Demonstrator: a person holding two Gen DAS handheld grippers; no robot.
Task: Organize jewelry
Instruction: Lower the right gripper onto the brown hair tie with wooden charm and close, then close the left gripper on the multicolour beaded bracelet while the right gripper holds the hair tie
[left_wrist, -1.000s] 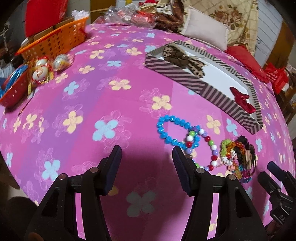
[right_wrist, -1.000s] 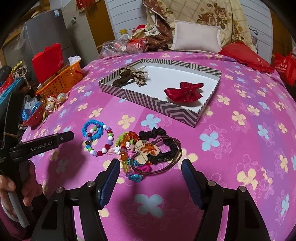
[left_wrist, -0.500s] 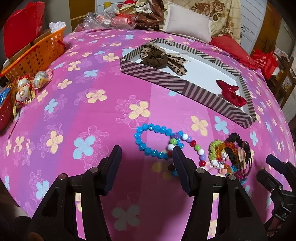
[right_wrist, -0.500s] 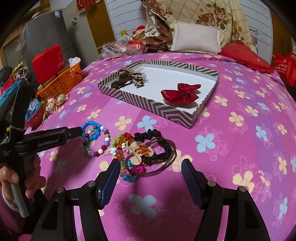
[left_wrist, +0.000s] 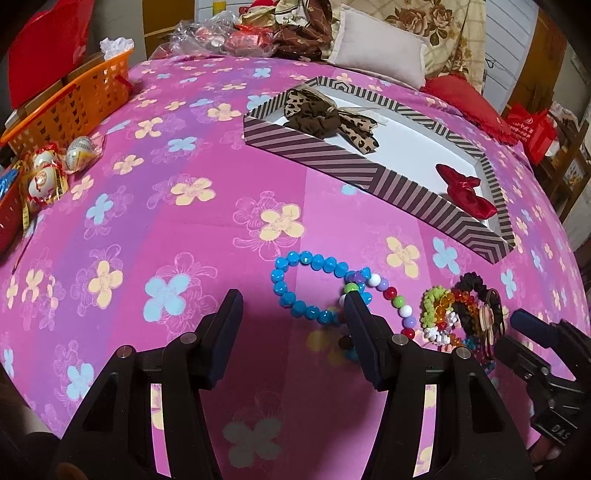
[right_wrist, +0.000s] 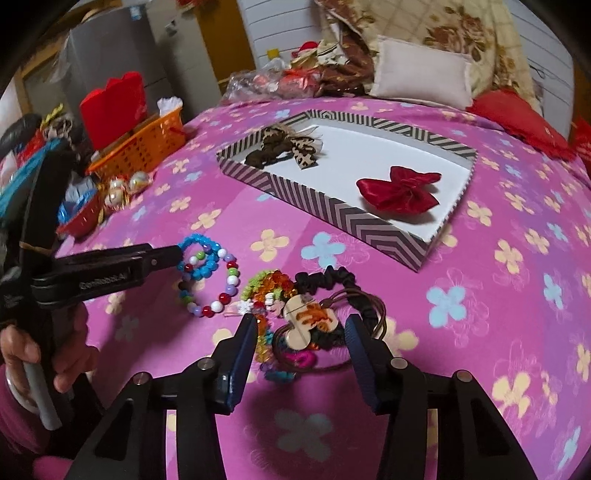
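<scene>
bed: pink floral sheet (left_wrist: 184, 155) | pillow (right_wrist: 421, 74) | wall: white panels (right_wrist: 280, 29)

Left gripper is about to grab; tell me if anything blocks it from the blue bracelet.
Nothing visible blocks it. The left gripper is open just short of the blue bracelet. A multicolored bead bracelet overlaps the blue one's right end and could snag.

Dim warm indoor light, soft shadows, sharp focus, strong fisheye edge warping.
</scene>
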